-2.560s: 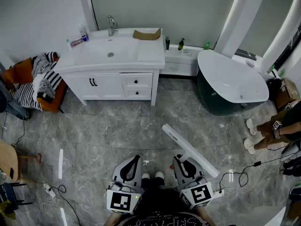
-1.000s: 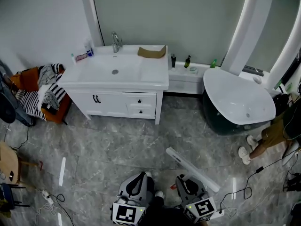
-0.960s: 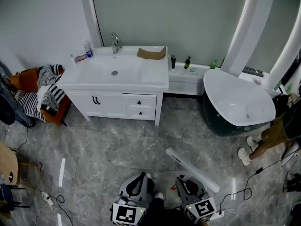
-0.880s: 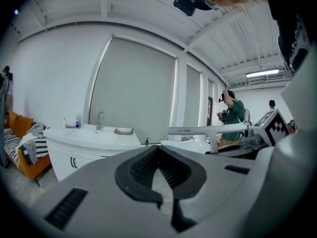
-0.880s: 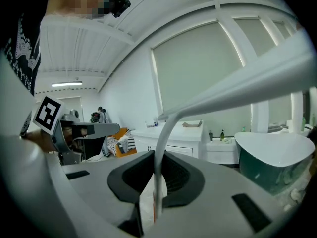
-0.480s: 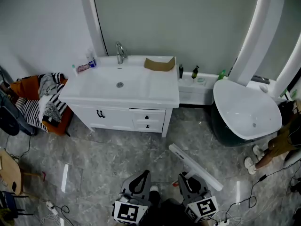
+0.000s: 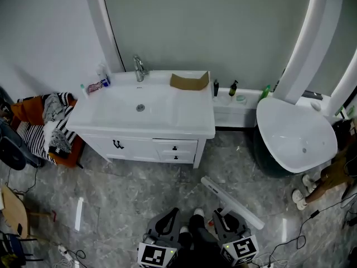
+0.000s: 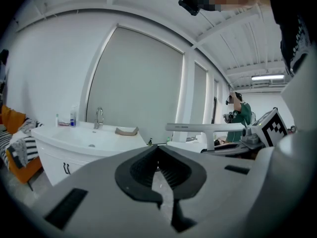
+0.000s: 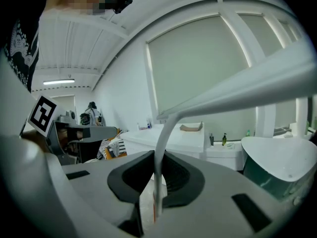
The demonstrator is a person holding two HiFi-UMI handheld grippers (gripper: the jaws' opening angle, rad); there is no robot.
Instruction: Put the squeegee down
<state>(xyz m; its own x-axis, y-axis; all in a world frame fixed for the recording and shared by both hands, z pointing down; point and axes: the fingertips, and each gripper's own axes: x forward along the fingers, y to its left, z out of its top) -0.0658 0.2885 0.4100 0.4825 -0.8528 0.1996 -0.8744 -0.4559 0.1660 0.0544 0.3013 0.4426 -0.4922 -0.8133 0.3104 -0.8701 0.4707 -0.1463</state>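
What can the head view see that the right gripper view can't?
Only the head view: the white cabinet's black drawer knobs, the basin's round metal drain and the tangled dark cables on the floor.
Only the right gripper view: the ceiling's lit tube lamp, a person standing far off, and the right hand-held gripper shut on the long white plastic squeegee by its thin handle.
Both: that squeegee, the white basin counter, the brown cardboard piece and the white oval bathtub.
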